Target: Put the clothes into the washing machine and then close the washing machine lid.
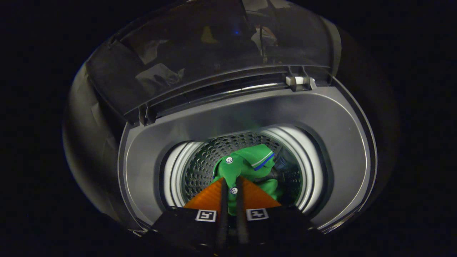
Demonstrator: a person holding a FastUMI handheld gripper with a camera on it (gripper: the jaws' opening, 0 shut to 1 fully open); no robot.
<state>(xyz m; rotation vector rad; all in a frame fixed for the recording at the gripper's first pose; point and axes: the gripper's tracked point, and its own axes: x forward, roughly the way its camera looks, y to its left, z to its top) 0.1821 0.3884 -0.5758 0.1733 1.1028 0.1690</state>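
The gripper (231,184) pointed straight down into the washing machine (332,121), and its two fingers (223,203) stood close together with only a narrow slit between them. In that slit I could see a strip of the green garment (250,160) and one white button (234,190), so the fingers seemed to be pinching a fold of the cloth; I judged it a grasp, although the exact contact on each side was hard to see. The rest of the garment spread just beyond the fingertips, bunched up, with a second white button (229,160) and a collar edge with a white and blue stripe. It hung or lay inside the perforated metal drum (200,167), below the pale ring of the opening, and something dark lay beside it in the drum, which I could not identify. Around the opening was the grey top deck of the machine, and behind it the dark glossy lid (214,46) stood raised on its hinges, with a small white latch piece (300,80) near the hinge line. To my judgement the step in hand was the loading of the clothes: the garment was already within the drum but not yet let go. The next move would call for opening the fingers so the cloth drops free, lifting the gripper clear without dragging the cloth back up, and then reaching to the lid to bring it down.
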